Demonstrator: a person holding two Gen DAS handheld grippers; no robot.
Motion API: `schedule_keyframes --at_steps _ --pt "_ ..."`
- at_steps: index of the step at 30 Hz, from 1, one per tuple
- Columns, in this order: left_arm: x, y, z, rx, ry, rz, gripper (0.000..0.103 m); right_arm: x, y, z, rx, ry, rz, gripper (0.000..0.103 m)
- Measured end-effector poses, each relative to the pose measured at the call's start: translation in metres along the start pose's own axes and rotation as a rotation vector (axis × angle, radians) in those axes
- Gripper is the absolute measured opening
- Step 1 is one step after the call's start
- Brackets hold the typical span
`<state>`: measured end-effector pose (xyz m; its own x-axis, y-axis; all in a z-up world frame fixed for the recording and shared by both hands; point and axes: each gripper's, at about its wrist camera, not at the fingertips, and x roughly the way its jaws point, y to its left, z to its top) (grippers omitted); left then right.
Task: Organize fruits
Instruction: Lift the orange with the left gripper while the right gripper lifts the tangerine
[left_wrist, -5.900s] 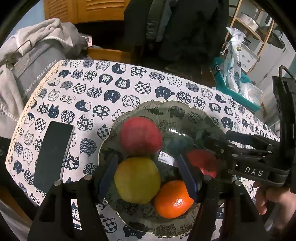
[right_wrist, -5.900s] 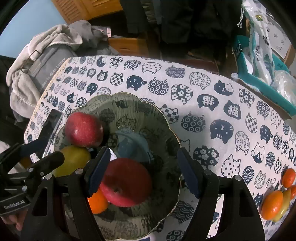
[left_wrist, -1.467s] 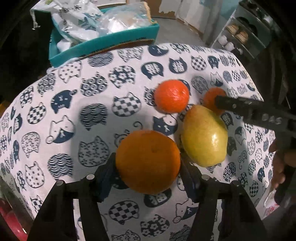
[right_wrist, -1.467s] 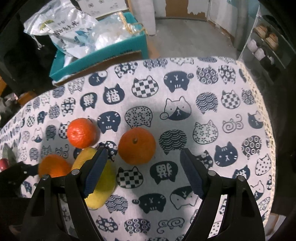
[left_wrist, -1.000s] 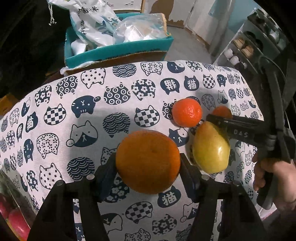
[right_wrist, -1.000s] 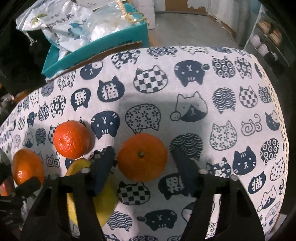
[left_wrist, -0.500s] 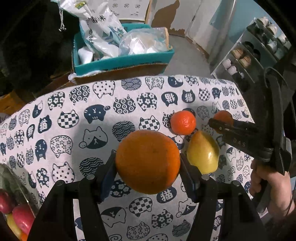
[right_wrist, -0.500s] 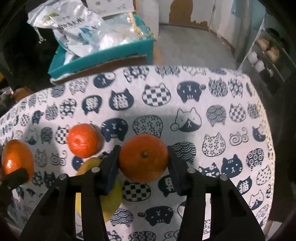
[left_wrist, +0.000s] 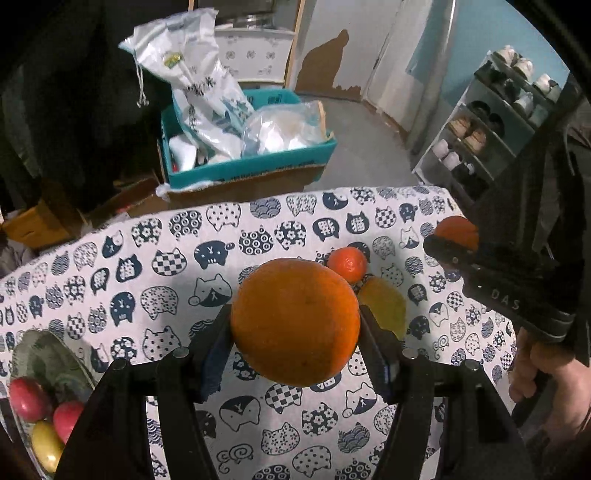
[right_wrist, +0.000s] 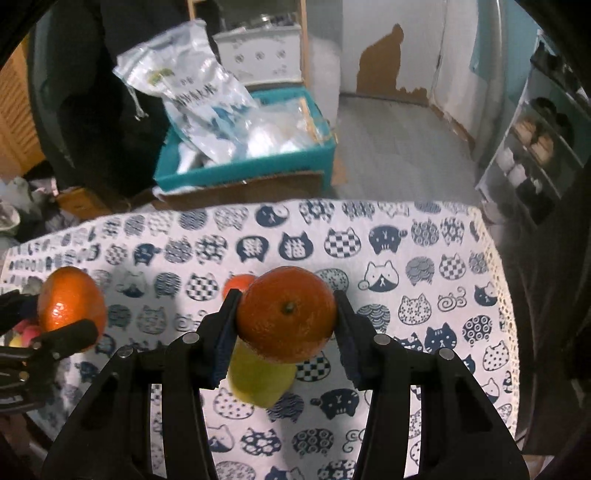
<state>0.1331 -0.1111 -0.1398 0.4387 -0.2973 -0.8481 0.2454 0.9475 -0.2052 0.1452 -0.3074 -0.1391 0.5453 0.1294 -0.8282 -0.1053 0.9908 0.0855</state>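
Left tool (left_wrist: 295, 325) clamps large orange (left_wrist: 295, 321); right tool (left_wrist: 454, 243) grips another orange (left_wrist: 456, 229).

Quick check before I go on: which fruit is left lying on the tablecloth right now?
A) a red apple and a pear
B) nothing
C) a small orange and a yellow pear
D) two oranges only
C: a small orange and a yellow pear lie on the tablecloth; the left gripper and right gripper each hold an orange in the air.
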Motion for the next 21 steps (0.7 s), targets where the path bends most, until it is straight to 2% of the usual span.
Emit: schedule_keyframes --at_steps 9,21 --pt "-0.04 -0.006 -0.003 0.029 -0.073 0.005 0.066 -0.048 0.018 0.004 -0.037 -0.081 0.033 0.048" --pt "-0.086 -0.003 -0.011 0.026 -0.14 0.006 0.066 -0.09 0.038 0.005 -0.079 -0.153 0.073 0.048"
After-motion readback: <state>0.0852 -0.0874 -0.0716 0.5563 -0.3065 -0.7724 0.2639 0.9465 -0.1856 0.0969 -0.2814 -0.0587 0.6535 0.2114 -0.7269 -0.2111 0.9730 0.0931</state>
